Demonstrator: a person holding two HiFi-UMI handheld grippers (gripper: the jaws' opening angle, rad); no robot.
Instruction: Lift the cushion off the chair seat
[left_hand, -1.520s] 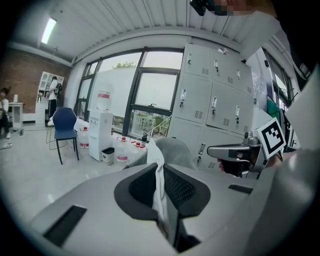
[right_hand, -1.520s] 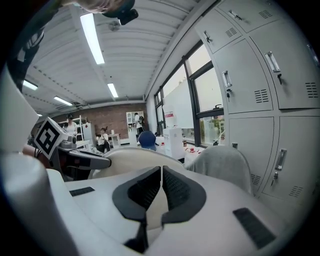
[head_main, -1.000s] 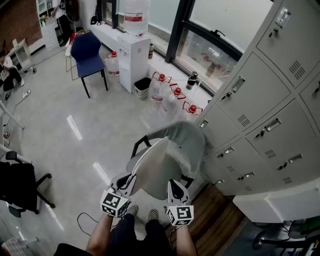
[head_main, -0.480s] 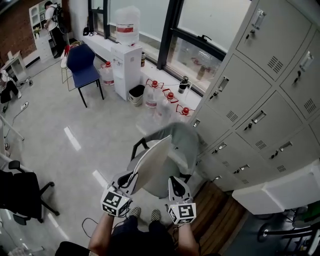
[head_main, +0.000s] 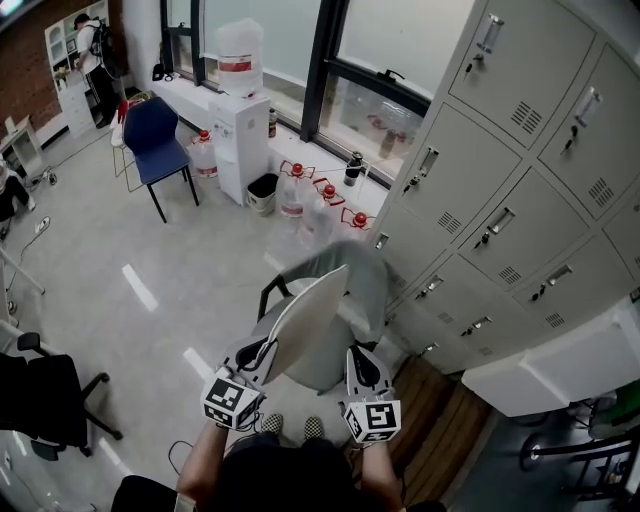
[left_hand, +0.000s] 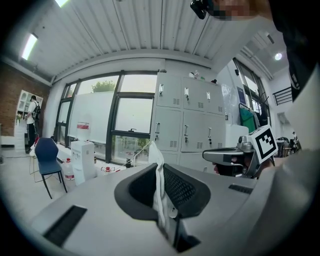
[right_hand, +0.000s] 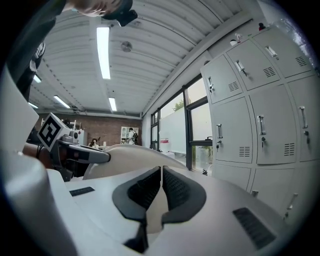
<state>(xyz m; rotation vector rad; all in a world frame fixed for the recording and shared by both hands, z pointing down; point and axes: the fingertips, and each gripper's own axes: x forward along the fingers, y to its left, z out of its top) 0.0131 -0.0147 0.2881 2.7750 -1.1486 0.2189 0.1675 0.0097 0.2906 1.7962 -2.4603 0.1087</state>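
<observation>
- Cushion (head_main: 305, 325) fabric is pinched between the dark ribbed pads (left_hand: 181, 189) of the left gripper (left_hand: 161, 192); the jaws are clenched on it, and a pale fold sticks up out of them
- on the other side, the right gripper (right_hand: 161, 186) has its pads (right_hand: 176, 187) drawn almost together on the cushion's other near corner; cream material fills the narrow slit between them
- both grippers sit at the near end of the cushion with their marker cubes (head_main: 232, 402) facing up; the left gripper is on the near left corner, the right gripper on the near right, and the cushion spans the gap; the person's forearms (head_main: 203, 458) run back from them
- the cushion itself is a pale, flat slab held up over the seat of the chair (head_main: 352, 268); it is tilted so that one long edge stands higher, with its far end reaching toward the backrest; I cannot tell whether that far end touches the chair
- the chair is a grey office chair with black armrests (head_main: 272, 290), standing just beside a bank of grey lockers (head_main: 520, 180)
- beyond it, under the window (head_main: 395, 55), red-capped water bottles (head_main: 325, 200) stand on the floor; near them are a white water dispenser (head_main: 238, 125) and a blue chair (head_main: 155, 130)
- a black office chair (head_main: 40, 395) stands well off to the left; a person (head_main: 85, 45) stands at the far end of the room
</observation>
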